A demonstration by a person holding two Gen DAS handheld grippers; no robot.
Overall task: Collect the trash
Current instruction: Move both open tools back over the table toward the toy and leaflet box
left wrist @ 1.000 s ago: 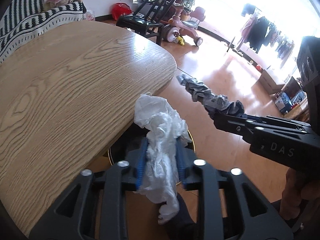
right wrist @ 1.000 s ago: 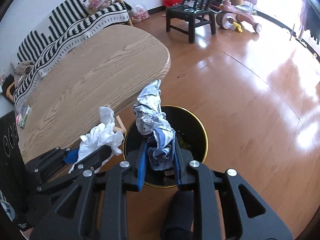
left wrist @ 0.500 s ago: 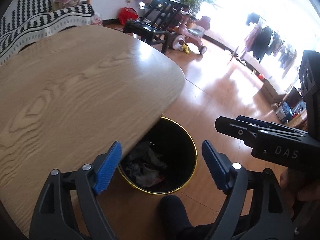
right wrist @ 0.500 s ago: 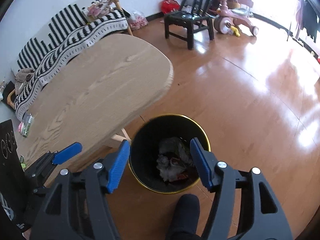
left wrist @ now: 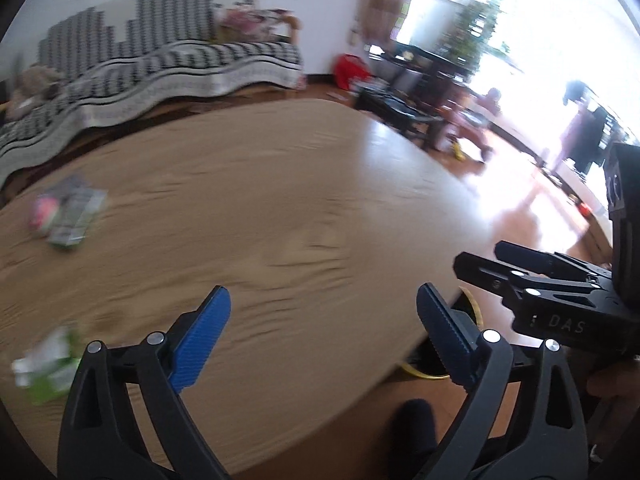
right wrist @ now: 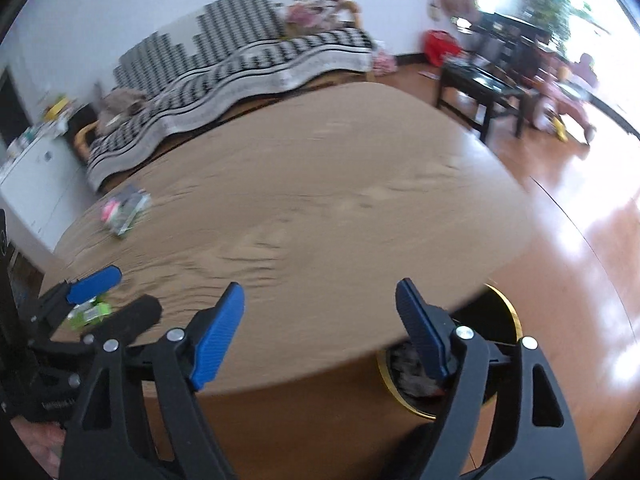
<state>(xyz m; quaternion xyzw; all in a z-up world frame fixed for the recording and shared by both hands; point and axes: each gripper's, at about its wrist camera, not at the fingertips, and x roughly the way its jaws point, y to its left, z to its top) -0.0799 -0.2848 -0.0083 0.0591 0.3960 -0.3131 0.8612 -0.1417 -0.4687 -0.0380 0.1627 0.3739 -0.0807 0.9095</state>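
Both grippers are open and empty, held over the near edge of the wooden table (left wrist: 280, 208). My left gripper (left wrist: 324, 316) also shows at the left of the right wrist view (right wrist: 116, 292). My right gripper (right wrist: 320, 312) shows at the right of the left wrist view (left wrist: 504, 264). A pink and silver wrapper (left wrist: 66, 212) lies far left on the table (right wrist: 320, 200), and it shows in the right wrist view (right wrist: 122, 210). A green and white wrapper (left wrist: 48, 368) lies near the left edge, close to the left gripper (right wrist: 88, 314). The black bin with a gold rim (right wrist: 504, 320) stands under the table's edge and holds crumpled trash (right wrist: 408, 376).
A sofa with a black and white striped cover (right wrist: 240, 64) stands behind the table. A black chair (right wrist: 488, 84) and a pink ride-on toy (right wrist: 568, 96) stand on the wooden floor (right wrist: 580, 240) at the right. A white cabinet (right wrist: 36, 176) is at the far left.
Both grippers opened and dropped the white tissue and the crumpled wrapper into the bin. Since then both have swung up from the bin toward the tabletop.
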